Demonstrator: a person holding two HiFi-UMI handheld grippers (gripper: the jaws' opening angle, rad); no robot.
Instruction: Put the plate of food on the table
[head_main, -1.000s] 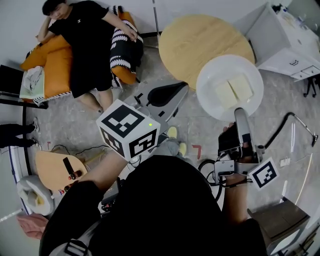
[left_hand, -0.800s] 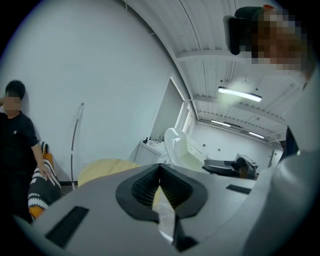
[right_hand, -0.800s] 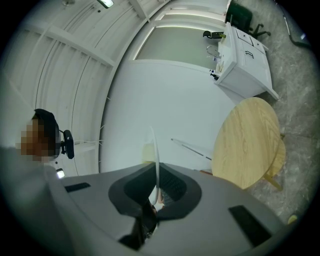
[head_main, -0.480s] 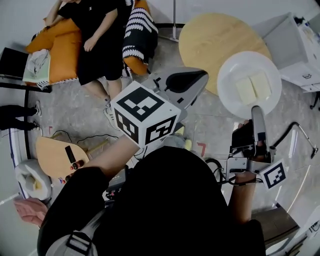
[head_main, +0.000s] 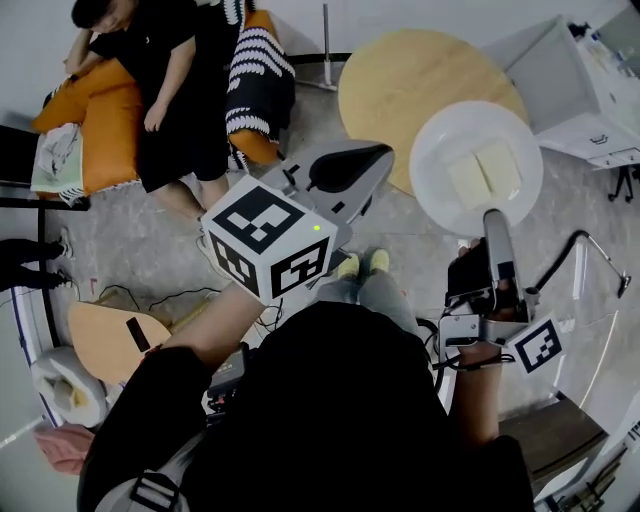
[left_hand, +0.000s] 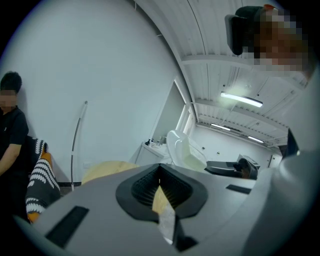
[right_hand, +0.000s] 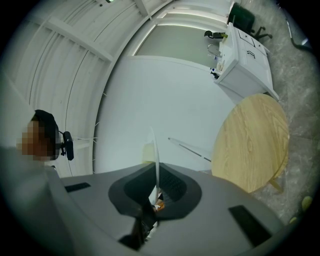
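The white round plate (head_main: 438, 135) carries two pale square food slices (head_main: 483, 172) and is held in the air. From the head view it overlaps the near right edge of the round light-wood counter (head_main: 410, 75). The right gripper (head_main: 494, 216) is clamped on the plate's near rim, which shows edge-on between its jaws in the right gripper view (right_hand: 155, 165). The left gripper (head_main: 350, 165) hangs just left of the plate, in front of the counter's near edge, its jaws together on nothing. A white cabinet (head_main: 590, 85) stands right of the counter. Well to the left, a person (head_main: 165, 80) lies on an orange sofa (head_main: 105, 125) beside a black-and-white striped cushion (head_main: 258, 68), on the grey floor (head_main: 130, 260).
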